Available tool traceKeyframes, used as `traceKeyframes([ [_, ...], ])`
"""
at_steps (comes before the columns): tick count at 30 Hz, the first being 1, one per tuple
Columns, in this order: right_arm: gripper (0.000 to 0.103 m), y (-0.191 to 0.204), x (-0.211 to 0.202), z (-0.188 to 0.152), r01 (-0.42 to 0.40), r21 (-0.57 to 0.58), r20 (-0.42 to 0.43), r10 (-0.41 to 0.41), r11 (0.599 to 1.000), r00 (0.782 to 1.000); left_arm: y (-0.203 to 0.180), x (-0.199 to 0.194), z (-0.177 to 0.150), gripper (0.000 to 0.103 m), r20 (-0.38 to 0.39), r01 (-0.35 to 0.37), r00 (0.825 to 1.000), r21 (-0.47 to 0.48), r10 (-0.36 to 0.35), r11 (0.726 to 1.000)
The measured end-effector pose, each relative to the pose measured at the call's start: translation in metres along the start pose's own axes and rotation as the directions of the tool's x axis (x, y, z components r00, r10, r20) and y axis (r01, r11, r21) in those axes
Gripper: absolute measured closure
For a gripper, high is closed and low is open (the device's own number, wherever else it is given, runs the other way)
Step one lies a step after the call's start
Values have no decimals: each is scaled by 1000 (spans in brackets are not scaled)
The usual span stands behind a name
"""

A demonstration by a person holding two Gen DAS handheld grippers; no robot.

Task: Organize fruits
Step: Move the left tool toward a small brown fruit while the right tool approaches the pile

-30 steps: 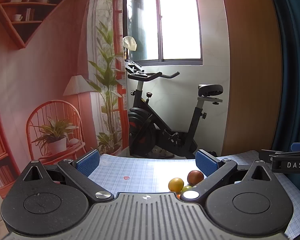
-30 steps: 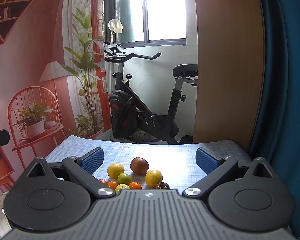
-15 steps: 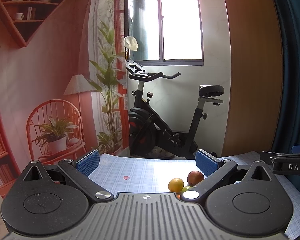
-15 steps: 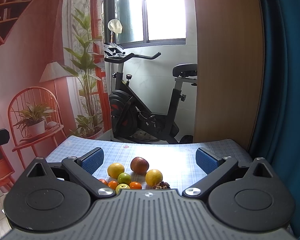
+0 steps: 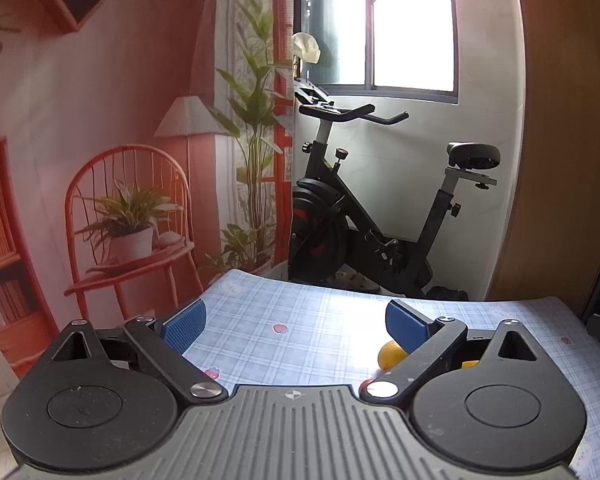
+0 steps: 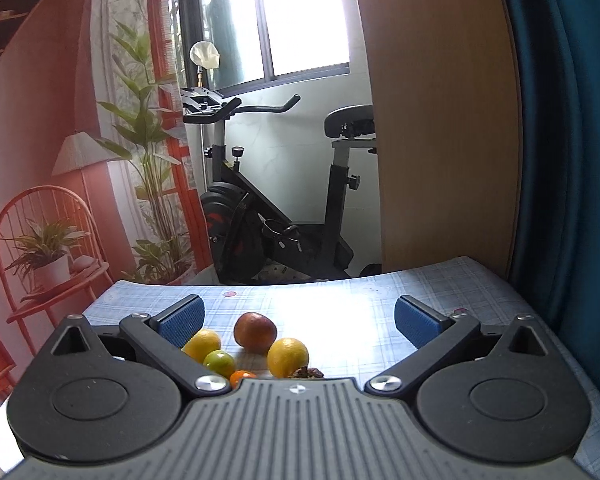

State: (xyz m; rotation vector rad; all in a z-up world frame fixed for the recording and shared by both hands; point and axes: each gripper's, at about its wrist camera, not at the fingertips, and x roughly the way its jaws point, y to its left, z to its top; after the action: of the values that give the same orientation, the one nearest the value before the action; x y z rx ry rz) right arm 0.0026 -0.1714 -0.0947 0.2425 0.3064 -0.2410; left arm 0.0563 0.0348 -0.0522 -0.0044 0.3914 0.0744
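Left wrist view: the left tongs (image 5: 296, 322) stand wide open above the counter (image 5: 300, 320), which carries a blue checked cloth; nothing lies between the blue pads (image 5: 184, 326). A yellow fruit (image 5: 390, 354) rests on the cloth, partly hidden behind the right-hand finger.

Right wrist view: the right tongs (image 6: 298, 320) are likewise spread wide and hold nothing. The fruits sit clustered on the counter (image 6: 380, 304) in the left half of the gap. From left to right: a yellow citrus (image 6: 204, 344) just beside the left pad, a small green fruit (image 6: 219, 363), a small orange fruit (image 6: 242, 377), a dark red fruit (image 6: 255, 332) farthest back, a second yellow citrus (image 6: 288, 357), and a brown wrinkled item (image 6: 308, 373), partly hidden by the tongs' body. An exercise bike (image 6: 276, 216) stands beyond the counter.
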Motion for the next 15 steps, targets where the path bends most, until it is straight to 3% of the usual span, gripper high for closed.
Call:
traceKeyframes([
  [2,0,-5,14,-8,-33,10,-18,34,999,999,2,15,-3,6,-11,-1,1000,-1,1,1000],
  [4,0,-7,28,-13,-60,16,-49,61,998,997,2,28,-6,14,-35,-4,999,14,4,1000],
  [7,0,-4,41,-22,-83,3,-50,83,997,995,3,49,-11,14,-82,29,996,27,-26,999],
  [15,0,10,73,-35,-99,-51,-101,93,994,991,6,94,-35,24,-152,108,983,33,-102,994],
])
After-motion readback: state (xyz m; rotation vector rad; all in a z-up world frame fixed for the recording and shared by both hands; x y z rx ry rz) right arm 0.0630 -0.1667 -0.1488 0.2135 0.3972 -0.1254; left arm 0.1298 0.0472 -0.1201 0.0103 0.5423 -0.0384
